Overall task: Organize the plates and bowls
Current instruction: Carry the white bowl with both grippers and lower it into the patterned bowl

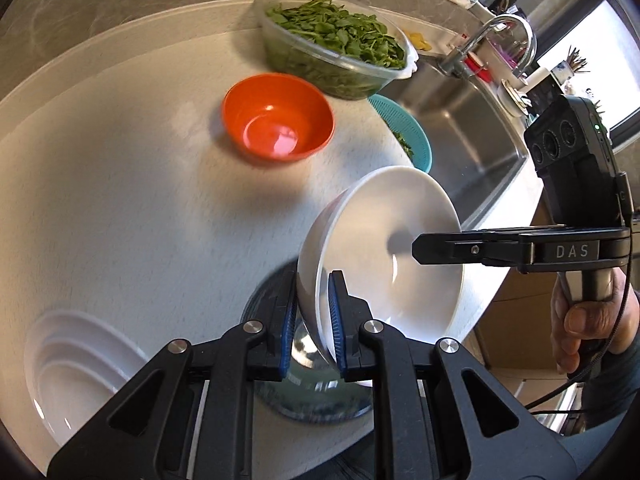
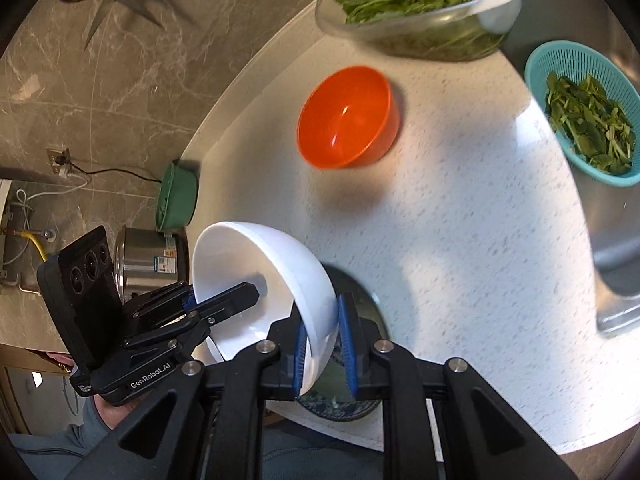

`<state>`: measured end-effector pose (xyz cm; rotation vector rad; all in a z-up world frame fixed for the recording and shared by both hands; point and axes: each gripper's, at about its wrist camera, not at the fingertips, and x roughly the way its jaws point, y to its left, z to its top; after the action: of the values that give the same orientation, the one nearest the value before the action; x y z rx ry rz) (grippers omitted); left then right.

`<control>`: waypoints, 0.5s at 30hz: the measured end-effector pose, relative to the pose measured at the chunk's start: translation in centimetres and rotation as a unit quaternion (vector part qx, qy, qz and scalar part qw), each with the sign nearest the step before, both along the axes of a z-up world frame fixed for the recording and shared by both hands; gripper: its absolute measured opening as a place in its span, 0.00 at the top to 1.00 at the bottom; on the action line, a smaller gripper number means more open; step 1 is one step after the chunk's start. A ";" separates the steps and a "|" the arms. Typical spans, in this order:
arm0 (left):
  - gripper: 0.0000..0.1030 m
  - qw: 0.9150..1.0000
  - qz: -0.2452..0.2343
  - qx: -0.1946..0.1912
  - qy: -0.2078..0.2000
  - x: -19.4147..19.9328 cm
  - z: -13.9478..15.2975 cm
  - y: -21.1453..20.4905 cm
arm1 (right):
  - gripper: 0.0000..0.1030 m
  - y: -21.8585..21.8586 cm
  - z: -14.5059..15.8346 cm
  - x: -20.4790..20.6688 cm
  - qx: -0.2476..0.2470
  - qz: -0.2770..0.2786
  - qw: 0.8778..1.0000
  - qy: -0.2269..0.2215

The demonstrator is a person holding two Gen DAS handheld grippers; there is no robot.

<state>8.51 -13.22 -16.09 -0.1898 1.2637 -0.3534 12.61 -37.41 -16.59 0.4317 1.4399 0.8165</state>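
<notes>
White speckled surface (image 1: 120,208) ends at a steel sink (image 1: 472,136) on one side, with open room around the orange bowl (image 1: 278,116). Both tongs pinch one glossy white bowl (image 1: 384,256) at opposite rims: left tongs (image 1: 312,320), right tongs (image 2: 324,344). It hangs tilted on edge above a dark plate (image 2: 356,392) near the front edge.

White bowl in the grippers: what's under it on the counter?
Under the white bowl, lifted and tilted, a dark glassy dish sits on the counter. The bowl and both grippers' fingers cover most of it; its contents can't be seen.
</notes>
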 end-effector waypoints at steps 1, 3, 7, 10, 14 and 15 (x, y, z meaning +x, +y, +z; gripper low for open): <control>0.86 1.000 0.002 -0.003 0.002 -0.7 -0.1 0.6 | 0.82 0.3 0.0 -0.5 -0.002 0.000 1.000 0.002; 0.86 1.000 0.002 -0.008 0.005 -1.7 -0.5 1.4 | 0.82 0.7 0.0 -1.3 -0.008 0.000 1.000 0.002; 0.86 1.000 -0.003 -0.016 0.008 -3.2 -1.2 2.1 | 0.82 1.0 0.0 -3.0 -0.019 -0.005 1.000 0.002; 0.86 1.000 -0.009 -0.023 0.009 -4.0 -1.7 2.4 | 0.82 1.0 0.1 -4.2 -0.026 -0.011 1.000 0.002; 0.86 0.999 -0.019 -0.027 0.014 -4.5 -2.7 2.3 | 0.82 1.0 -0.4 -5.6 -0.036 -0.022 0.999 0.008; 0.86 0.999 -0.021 -0.026 0.016 -4.6 -2.9 2.2 | 0.82 1.0 -0.5 -5.8 -0.039 -0.024 0.999 0.009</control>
<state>3.89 -11.01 -19.03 -0.2139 1.2914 -0.4223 6.79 -36.37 -17.13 0.4145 1.4679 0.7176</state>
